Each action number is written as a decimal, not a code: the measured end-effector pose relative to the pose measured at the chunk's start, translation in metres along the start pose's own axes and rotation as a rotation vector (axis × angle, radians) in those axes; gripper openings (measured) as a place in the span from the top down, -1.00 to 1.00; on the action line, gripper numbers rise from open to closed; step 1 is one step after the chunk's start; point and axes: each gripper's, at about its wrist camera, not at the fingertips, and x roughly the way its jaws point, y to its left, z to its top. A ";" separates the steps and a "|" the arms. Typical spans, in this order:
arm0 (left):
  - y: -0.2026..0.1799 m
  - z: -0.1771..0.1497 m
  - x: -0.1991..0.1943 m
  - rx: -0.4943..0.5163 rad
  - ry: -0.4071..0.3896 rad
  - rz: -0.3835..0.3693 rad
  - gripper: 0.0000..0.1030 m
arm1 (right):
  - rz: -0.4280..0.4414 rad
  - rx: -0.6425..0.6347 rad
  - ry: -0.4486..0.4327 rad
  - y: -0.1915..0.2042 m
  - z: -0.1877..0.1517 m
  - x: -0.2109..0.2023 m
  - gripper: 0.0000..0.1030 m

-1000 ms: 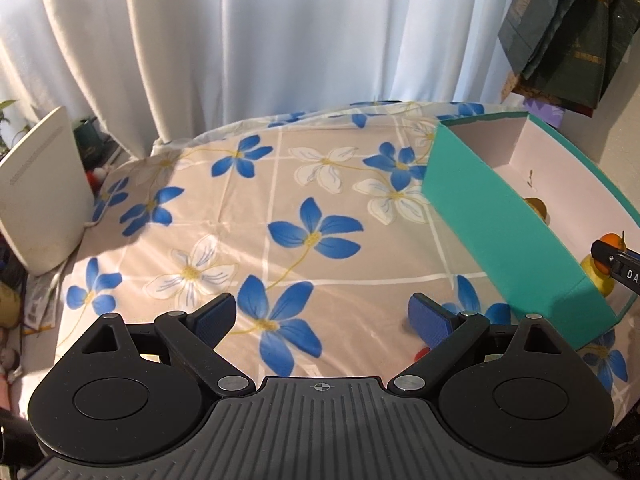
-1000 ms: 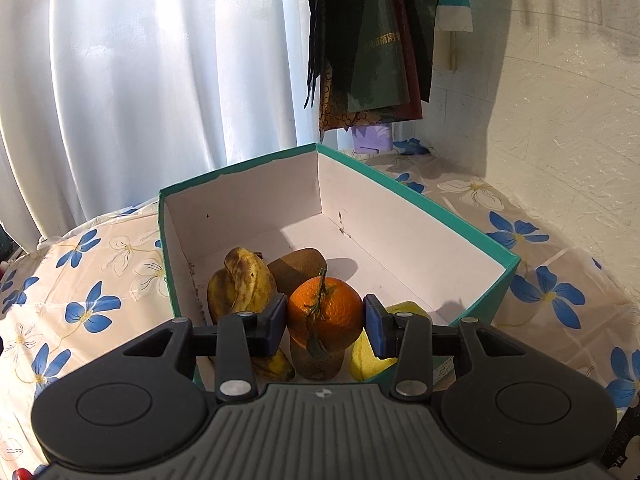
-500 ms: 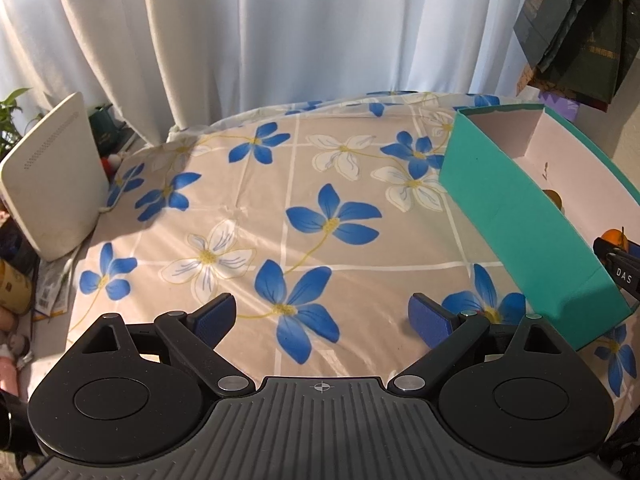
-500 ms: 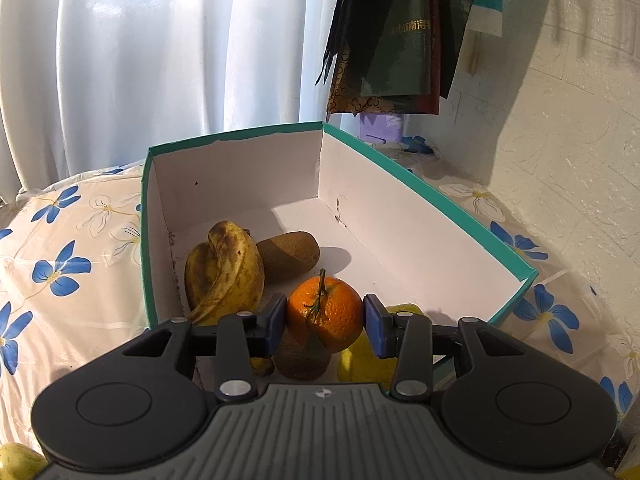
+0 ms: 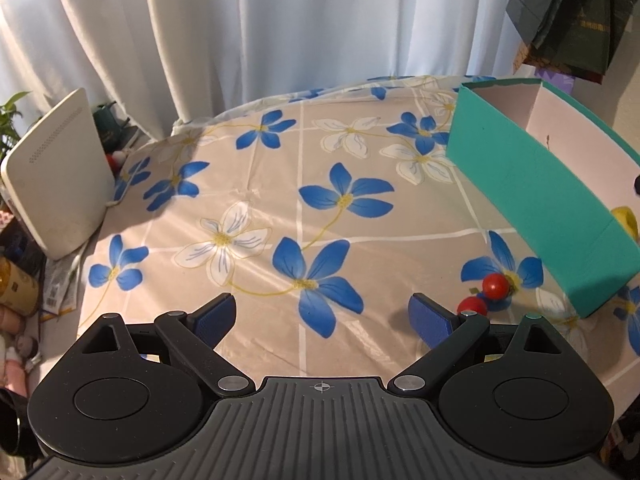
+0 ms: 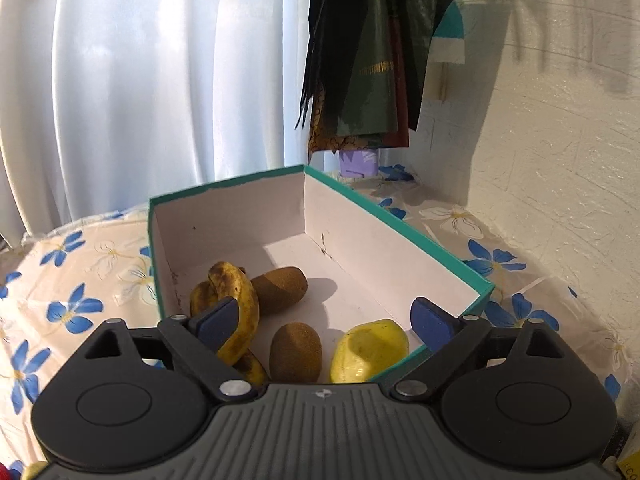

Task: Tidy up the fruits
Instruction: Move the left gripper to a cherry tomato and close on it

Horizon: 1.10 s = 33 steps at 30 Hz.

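A teal box (image 6: 400, 224) with a white inside holds spotted bananas (image 6: 236, 300), two kiwis (image 6: 296, 352), one further back (image 6: 280, 290), and a yellow fruit (image 6: 368, 360). My right gripper (image 6: 324, 320) hovers over the box's near end, open and empty; the orange is not in view. My left gripper (image 5: 324, 316) is open and empty above the flowered tablecloth. Two red cherry tomatoes (image 5: 486, 294) lie by its right finger, beside the teal box (image 5: 532, 184) in the left wrist view.
A white upright device (image 5: 56, 172) stands at the table's left edge, with clutter below it. White curtains hang behind the table. Dark bags (image 6: 368, 52) hang above the box's far end. A textured wall (image 6: 560, 160) runs along the right.
My right gripper has opened and the orange it held is gone from view. My left gripper has drawn back and up, bringing two red tomatoes into view.
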 end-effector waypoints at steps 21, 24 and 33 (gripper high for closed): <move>0.008 -0.082 0.017 0.120 -0.012 -0.029 -0.55 | 0.348 -0.046 0.060 0.071 -0.055 -0.078 -0.99; 0.003 -0.087 0.021 0.145 0.016 -0.055 -0.43 | 0.352 -0.052 0.079 0.073 -0.060 -0.075 -0.99; 0.000 -0.091 0.025 0.126 0.072 -0.097 -0.01 | 0.348 -0.060 0.118 0.075 -0.064 -0.073 -0.99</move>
